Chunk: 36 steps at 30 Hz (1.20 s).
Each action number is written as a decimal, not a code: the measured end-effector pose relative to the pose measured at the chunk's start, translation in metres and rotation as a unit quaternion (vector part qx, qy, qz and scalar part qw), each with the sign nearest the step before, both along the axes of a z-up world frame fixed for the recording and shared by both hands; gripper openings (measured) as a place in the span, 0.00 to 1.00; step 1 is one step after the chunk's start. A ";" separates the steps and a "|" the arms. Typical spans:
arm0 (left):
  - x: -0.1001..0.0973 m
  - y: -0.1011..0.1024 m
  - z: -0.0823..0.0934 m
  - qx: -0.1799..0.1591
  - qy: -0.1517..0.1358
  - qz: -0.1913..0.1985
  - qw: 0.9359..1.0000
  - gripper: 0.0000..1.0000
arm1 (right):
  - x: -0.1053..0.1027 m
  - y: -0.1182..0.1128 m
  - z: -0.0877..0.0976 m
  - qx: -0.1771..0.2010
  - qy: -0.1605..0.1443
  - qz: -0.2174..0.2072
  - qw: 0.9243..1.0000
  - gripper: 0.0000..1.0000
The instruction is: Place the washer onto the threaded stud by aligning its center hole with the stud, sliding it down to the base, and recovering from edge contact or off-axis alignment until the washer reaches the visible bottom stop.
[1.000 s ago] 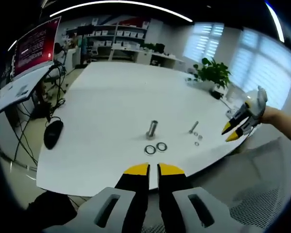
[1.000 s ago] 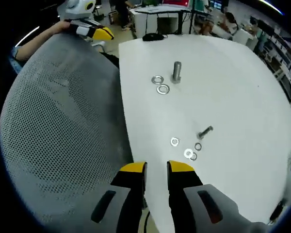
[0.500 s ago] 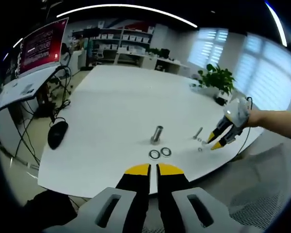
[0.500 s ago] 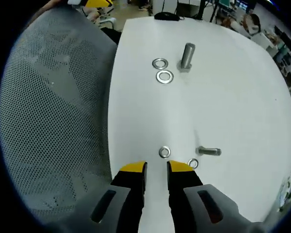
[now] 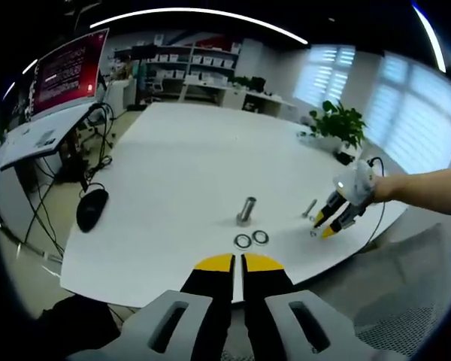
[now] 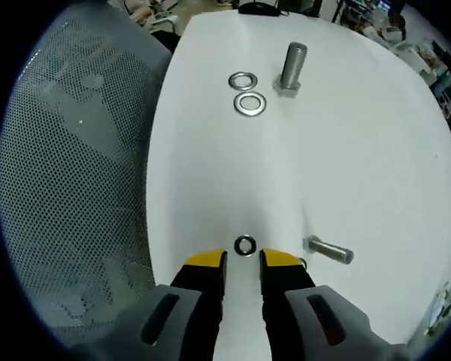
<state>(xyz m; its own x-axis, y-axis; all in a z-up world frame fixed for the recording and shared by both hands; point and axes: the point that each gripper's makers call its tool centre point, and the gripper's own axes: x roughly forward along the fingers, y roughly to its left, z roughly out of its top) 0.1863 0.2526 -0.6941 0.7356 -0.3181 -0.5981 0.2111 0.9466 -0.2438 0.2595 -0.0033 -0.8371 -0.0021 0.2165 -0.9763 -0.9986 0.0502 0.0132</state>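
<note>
White table (image 6: 376,150) – upright threaded stud (image 6: 292,69), two washers (image 6: 246,92) beside it, small washer (image 6: 245,245), lying bolt (image 6: 331,250), mouse (image 5: 91,208).

bright, even | daylight from windows (image 5: 406,98) | ceiling strip glare | soft shadows | fisheye edge warp

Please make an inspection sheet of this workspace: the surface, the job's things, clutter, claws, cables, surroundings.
Surface: white table, bare apart from the hardware.
Job's things: upright threaded stud with no washer on it; two large washers flat beside it; one small washer just ahead of the right claw's tips; small bolt lying on its side.
Clutter: computer mouse near the table's edge.
Claws: right claw slightly open, low over the small washer; left claw shut, back from the table.
Cables: a bundle under the side desk.
Surroundings: mesh chair back, monitor, potted plant, shelves.
</note>
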 end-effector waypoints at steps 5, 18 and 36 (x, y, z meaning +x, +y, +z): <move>0.000 0.001 0.000 -0.001 -0.001 0.003 1.000 0.01 | 0.003 0.002 -0.004 -0.007 -0.003 0.007 1.000 0.20; 0.001 0.002 0.003 -0.006 -0.006 0.009 1.000 0.01 | 0.000 0.004 -0.007 -0.036 -0.015 0.043 0.998 0.19; 0.005 0.003 0.009 -0.024 -0.020 0.023 0.999 0.02 | 0.002 0.003 -0.006 -0.006 -0.010 0.026 1.000 0.19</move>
